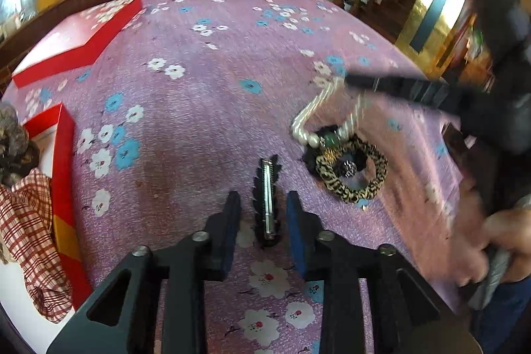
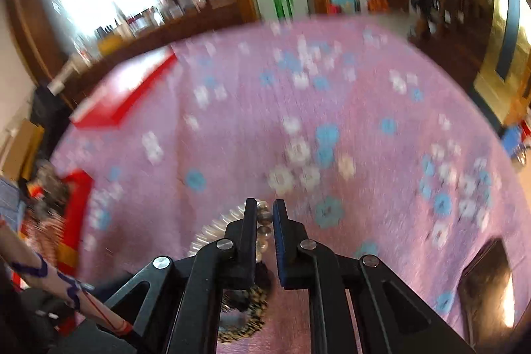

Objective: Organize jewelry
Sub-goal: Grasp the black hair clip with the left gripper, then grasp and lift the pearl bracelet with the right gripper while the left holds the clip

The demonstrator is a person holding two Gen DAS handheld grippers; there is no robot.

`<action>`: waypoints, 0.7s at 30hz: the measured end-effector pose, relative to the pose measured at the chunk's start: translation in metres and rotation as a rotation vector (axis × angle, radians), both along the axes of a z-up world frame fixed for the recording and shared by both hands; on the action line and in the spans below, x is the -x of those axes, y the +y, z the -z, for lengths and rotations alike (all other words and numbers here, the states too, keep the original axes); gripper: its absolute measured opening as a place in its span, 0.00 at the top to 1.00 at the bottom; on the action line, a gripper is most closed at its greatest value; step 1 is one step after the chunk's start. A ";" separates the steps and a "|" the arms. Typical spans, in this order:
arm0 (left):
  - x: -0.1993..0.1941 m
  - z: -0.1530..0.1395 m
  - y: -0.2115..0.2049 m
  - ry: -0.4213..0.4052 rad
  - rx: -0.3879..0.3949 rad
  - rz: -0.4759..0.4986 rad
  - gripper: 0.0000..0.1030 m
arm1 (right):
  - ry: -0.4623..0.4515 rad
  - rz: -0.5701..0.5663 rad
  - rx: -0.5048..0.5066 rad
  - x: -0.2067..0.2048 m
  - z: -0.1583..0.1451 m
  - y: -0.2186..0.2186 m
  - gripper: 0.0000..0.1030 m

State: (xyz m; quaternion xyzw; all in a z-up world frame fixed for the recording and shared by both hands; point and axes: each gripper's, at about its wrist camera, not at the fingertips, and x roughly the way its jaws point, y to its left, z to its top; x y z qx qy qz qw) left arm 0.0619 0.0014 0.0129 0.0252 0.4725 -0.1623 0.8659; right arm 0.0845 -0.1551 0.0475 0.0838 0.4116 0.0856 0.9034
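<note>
Jewelry lies scattered on the bench, which wears a pink flowered cloth, with an open red box far off to the left of the left hand-held gripper. Largest of the loose pieces is a pearl necklace: the right hand-held gripper has its jaws nearly closed on the strand, and one end still trails on the cloth beside a leopard-print scrunchie, ahead and to the right of the left one. Smaller, and the piece the next move seems to turn on, is a black hair clip with a metal bar. It lies between the left hand-held gripper's slightly parted jaws, untouched by either pad, flat on the cloth. Its long axis runs straight ahead along the fingers, pointing away from the camera, so the left hand is much the nearer.
</note>
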 end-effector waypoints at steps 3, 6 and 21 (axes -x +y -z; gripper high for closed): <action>0.004 0.002 -0.009 -0.039 -0.065 0.002 0.87 | -0.082 -0.012 -0.093 0.013 -0.018 -0.007 0.91; 0.008 0.002 -0.012 -0.062 -0.092 -0.003 0.88 | -0.136 -0.028 -0.145 0.021 -0.030 -0.007 0.91; 0.004 -0.027 0.028 -0.144 0.058 -0.149 0.97 | -0.157 -0.067 -0.218 0.023 -0.035 0.003 0.91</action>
